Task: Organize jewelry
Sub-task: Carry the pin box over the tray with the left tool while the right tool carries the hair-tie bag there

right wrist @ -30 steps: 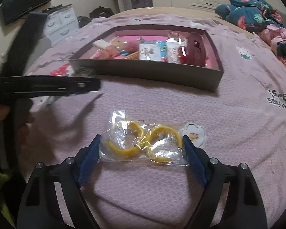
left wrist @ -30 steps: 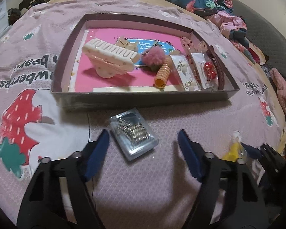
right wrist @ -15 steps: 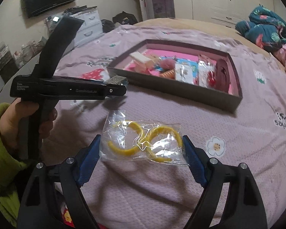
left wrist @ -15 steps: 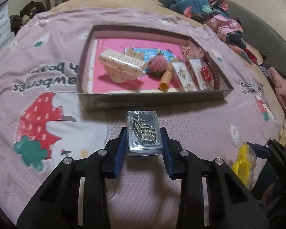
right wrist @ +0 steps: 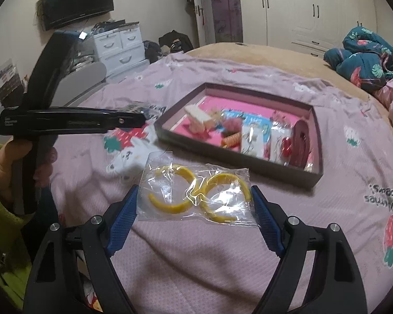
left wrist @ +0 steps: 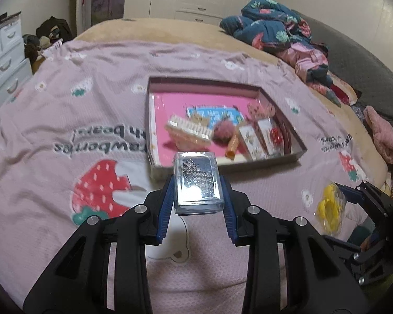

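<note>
Pink bedspread (left wrist: 65, 99), left tool (left wrist: 197, 196) clamped on clear case (left wrist: 196, 183), right tool (right wrist: 195, 204) clamping earring bag (right wrist: 196, 191).

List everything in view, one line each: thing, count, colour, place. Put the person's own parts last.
clear case of rhinestone clips: 1, clear and silver, in the left gripper
bag of hoop earrings: 1 bag, 2 yellow hoops, in the right gripper
tray: 1, grey-brown with pink floor, on the blanket
claw clip: 1, cream, in the tray
pom-pom: 1, pink, tray centre
coil hair tie: 1, orange, near the tray's front wall
earring cards: 2, white, right part of tray
blanket: 1, pink, strawberry print, over the bed
bedding pile: 1, dark blue floral, far right
drawer unit: 1, white, by wall
TV: 1, black, on wall
left gripper: 1, black, blue pads
right gripper: 1, black, blue pads
</note>
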{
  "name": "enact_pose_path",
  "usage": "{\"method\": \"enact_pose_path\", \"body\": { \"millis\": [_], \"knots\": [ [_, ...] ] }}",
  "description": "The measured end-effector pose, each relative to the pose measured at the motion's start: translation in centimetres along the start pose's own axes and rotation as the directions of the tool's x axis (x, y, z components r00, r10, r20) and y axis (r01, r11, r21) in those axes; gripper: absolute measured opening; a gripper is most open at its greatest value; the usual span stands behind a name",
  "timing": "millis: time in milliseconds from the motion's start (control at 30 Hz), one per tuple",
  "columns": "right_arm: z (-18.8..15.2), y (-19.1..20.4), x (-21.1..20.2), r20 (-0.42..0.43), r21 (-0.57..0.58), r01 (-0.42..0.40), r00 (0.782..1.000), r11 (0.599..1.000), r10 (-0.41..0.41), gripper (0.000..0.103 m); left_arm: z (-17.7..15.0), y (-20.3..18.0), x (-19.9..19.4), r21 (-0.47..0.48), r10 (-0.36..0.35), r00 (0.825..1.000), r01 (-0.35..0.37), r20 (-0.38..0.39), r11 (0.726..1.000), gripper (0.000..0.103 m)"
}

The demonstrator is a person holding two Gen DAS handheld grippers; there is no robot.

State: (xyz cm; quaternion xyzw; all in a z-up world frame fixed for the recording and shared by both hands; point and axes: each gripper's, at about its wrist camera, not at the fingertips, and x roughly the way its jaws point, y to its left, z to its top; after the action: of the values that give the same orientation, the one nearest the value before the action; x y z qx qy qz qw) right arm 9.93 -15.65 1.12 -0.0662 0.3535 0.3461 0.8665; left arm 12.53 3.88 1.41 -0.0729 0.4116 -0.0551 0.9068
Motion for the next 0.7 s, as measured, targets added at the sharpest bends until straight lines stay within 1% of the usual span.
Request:
{"method": "enact_pose_path", "body": {
  "millis": [167,267,433,533,700],
  "knots": [
    [1.4,-1.6,-0.6,0.038,0.023,0.036,0.999,0.999,-0.037,0.081,2.1,-0.2,-0.5,0.007,0.004,0.999,-0.004,0.037,1.000,0.026],
    [2.2,-2.8,-0.8,0.059,0.045,0.064,0.996,0.997,-0.066,0.081,3.1,-0.4,-0.4,0.009,0.000,0.999,0.000,0.046,1.000,0.026],
    [3.7,-5.3,-1.4,0.095,0.073,0.124,0.987,0.990,-0.130,0.081,4.9,-1.4,0.8,0.019,-0.018,0.998,0.017,0.052,1.000,0.026],
    [4.4,-6.9,-1.5,0.105,0.087,0.170,0.978,0.982,-0.179,0.081,6.1,-2.5,1.8,0.036,-0.032,0.998,0.030,0.052,0.999,0.026],
    [5.5,-9.2,-1.1,0.111,0.111,0.216,0.967,0.970,-0.228,0.081,7.8,-4.0,3.7,0.061,-0.048,0.998,0.046,0.039,0.997,0.026]
  ]
}}
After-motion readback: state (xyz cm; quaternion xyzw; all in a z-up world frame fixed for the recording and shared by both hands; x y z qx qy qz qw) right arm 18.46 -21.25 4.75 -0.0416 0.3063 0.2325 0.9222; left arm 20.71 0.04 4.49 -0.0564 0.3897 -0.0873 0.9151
